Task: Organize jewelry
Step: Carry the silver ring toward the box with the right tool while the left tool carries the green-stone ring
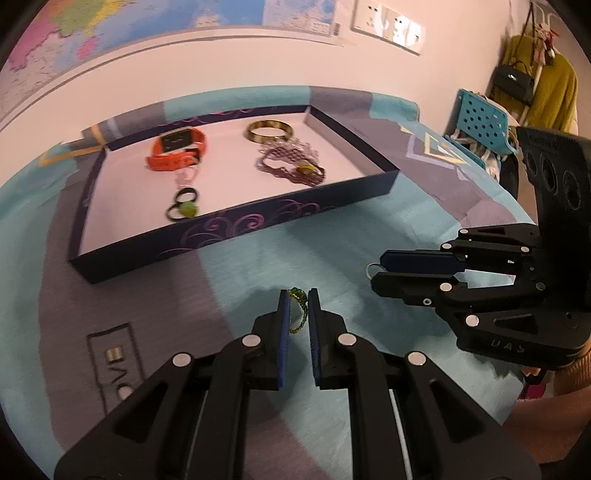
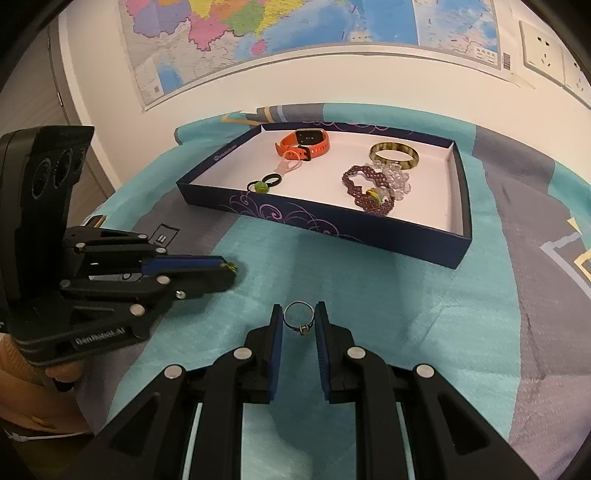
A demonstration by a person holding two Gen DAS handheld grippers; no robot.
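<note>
Teal and grey cloth covers the surface [image 2: 424, 332] under both of my tools. In the left wrist view, my left tongs [image 1: 298, 310] sit at lower centre with the blue pads drawn close together, pinching a small green beaded ring [image 1: 298, 308] that stands on edge between them; I read it as gripped. In the right wrist view, my right tongs [image 2: 298, 321] sit at lower centre, narrowed around a thin silver ring [image 2: 298, 318] with a small setting at its bottom; both pads touch its sides, so I take it as held.

Toward the upper middle of each view lies a dark blue tray [image 2: 369, 230] with purple swirls on its wall and a white floor. Inside it I see an orange watch [image 2: 304, 142] at the far left, a yellow-brown bangle [image 2: 394, 155] at the far right, a purple beaded bracelet [image 2: 365, 188] with clear beads just beside it, and near the front wall two black rings with a green bead [image 2: 263, 187].

Each tool shows in the other's view: the right one at the right edge of the left view, the left one at the left edge of the right view. A map [image 2: 258, 29] hangs on the wall behind.
</note>
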